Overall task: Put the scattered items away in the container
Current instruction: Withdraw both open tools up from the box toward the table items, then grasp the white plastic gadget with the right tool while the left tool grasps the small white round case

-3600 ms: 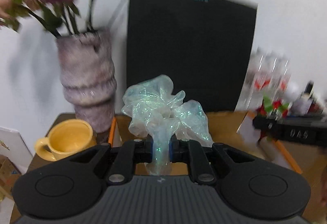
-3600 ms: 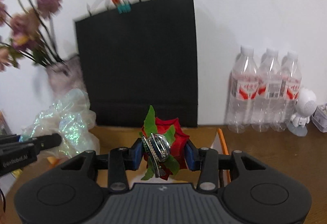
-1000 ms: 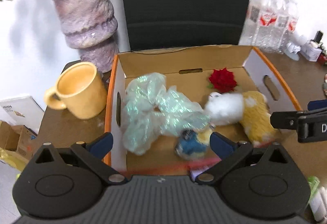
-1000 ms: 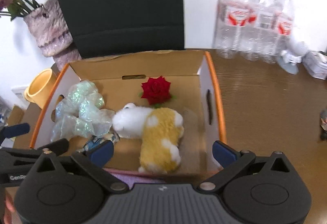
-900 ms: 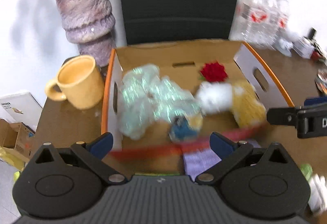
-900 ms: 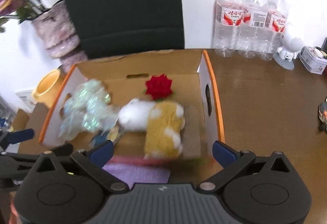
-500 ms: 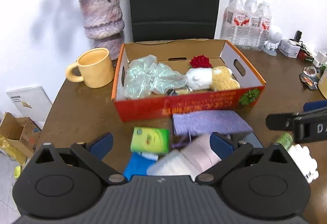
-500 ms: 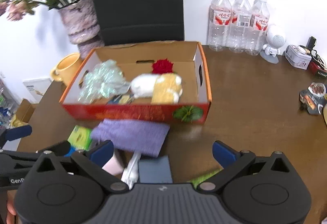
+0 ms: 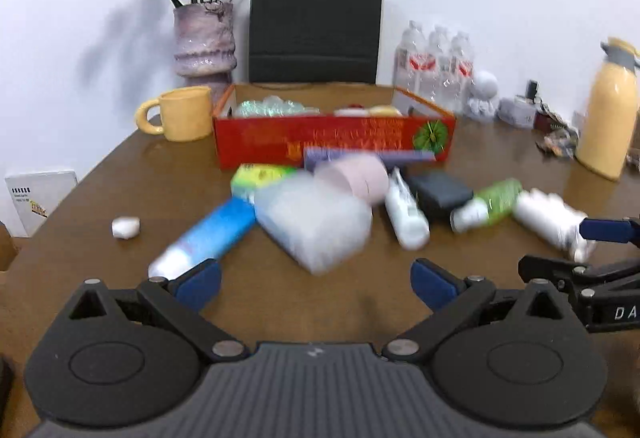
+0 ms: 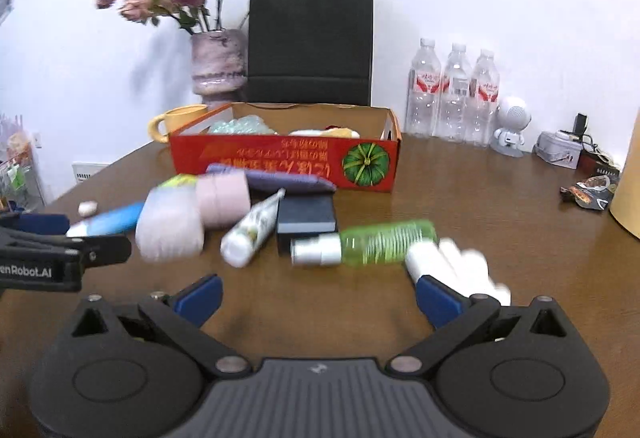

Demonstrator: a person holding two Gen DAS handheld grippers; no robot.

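Note:
A red cardboard box stands mid-table with iridescent wrap, a plush toy and a red flower inside. In front of it lie scattered items: a clear plastic pack, a blue tube, a pink roll, a white tube, a dark case, a green spray bottle and a white bottle. My left gripper is open and empty, low over the table just short of the plastic pack. My right gripper is open and empty, near the green bottle.
A yellow mug and a vase of flowers stand left of the box. A black paper bag leans on the wall behind. Three water bottles, a white figurine and a yellow flask stand at right. A small white lump lies left.
Both grippers have pulled back from over the box and dropped low toward the table's near side. The wrap and the flower that they held earlier now lie in the box.

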